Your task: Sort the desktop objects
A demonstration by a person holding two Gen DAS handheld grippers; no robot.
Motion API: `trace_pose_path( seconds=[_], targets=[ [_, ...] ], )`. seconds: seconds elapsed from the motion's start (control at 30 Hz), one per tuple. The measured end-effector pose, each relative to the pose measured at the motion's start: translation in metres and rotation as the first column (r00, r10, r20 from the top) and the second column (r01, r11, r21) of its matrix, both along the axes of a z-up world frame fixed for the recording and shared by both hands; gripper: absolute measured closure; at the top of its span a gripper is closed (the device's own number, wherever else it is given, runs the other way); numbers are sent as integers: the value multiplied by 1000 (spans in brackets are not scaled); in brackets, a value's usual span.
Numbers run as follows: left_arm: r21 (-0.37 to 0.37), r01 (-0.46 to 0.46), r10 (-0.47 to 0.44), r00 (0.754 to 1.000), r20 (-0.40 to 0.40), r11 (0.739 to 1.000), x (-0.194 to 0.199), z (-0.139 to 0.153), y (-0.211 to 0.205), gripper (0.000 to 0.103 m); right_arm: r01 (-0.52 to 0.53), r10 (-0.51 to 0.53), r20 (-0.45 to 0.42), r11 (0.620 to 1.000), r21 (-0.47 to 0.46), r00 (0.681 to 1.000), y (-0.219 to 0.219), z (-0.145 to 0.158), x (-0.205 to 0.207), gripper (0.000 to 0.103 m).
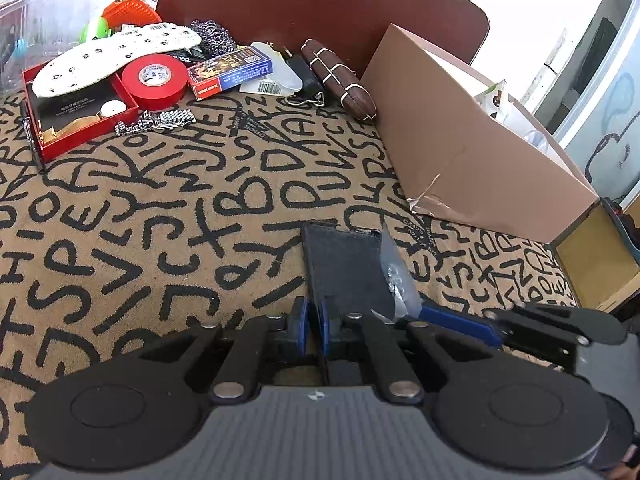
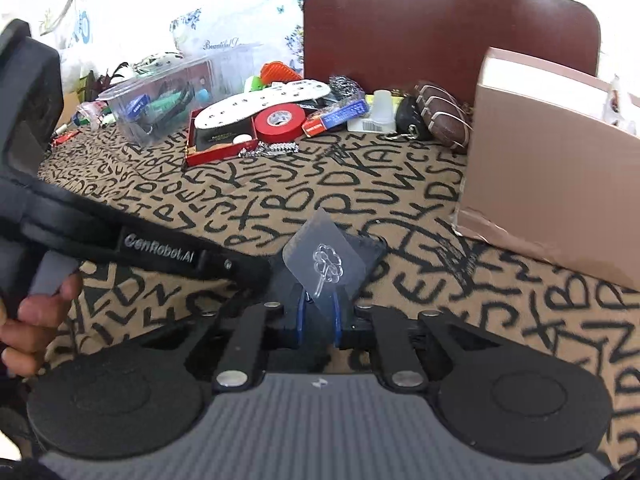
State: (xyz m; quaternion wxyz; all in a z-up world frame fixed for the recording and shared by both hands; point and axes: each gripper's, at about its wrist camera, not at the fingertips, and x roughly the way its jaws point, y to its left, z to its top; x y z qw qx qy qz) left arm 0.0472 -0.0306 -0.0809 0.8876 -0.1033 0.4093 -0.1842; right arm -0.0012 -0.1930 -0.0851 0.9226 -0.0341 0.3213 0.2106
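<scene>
My left gripper (image 1: 314,322) is shut on the near edge of a black phone case (image 1: 346,264), which lies low over the lettered cloth. My right gripper (image 2: 319,314) is shut on a clear adhesive hook (image 2: 322,256) with a clover-shaped hook, held upright just right of the case; it shows edge-on in the left wrist view (image 1: 396,280). The left gripper's body (image 2: 132,240) crosses the right wrist view from the left. A pile of desktop objects lies at the back: red tape roll (image 1: 154,80), white insole (image 1: 116,54), red watch box (image 1: 76,114), card box (image 1: 230,72), brown case (image 1: 340,78).
A pink-brown cardboard box (image 1: 472,140) stands open at the right. A clear plastic bin (image 2: 168,92) with items stands at the back left. A brown chair back (image 1: 320,4) rises behind the table. A metal watch band (image 1: 160,122) lies by the red box.
</scene>
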Motion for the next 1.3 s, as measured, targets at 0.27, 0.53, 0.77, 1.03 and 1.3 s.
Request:
trace_pose_path(
  seconds=[0.27, 0.53, 0.77, 1.03, 1.3],
  targets=[
    [2, 2, -2, 1000, -11, 1000, -2, -2, -3, 93, 45, -41, -79, 998, 50, 996, -11, -10, -2, 88],
    [33, 20, -20, 1000, 7, 999, -4, -2, -13, 89, 69, -63, -79, 995, 70, 995, -4, -17, 10, 73],
    [0, -7, 7, 1000, 22, 1000, -12, 13, -9, 91, 108, -99, -77, 987, 121, 992, -17, -8, 2, 94],
    [-35, -4, 9, 991, 135, 999, -11, 66, -19, 91, 123, -132, 39, 978, 169, 990, -29, 39, 0, 94],
    [-82, 21, -7, 985, 175, 996, 15, 115, -46, 91, 148, -167, 92, 971, 186, 982, -56, 91, 26, 94]
  ],
)
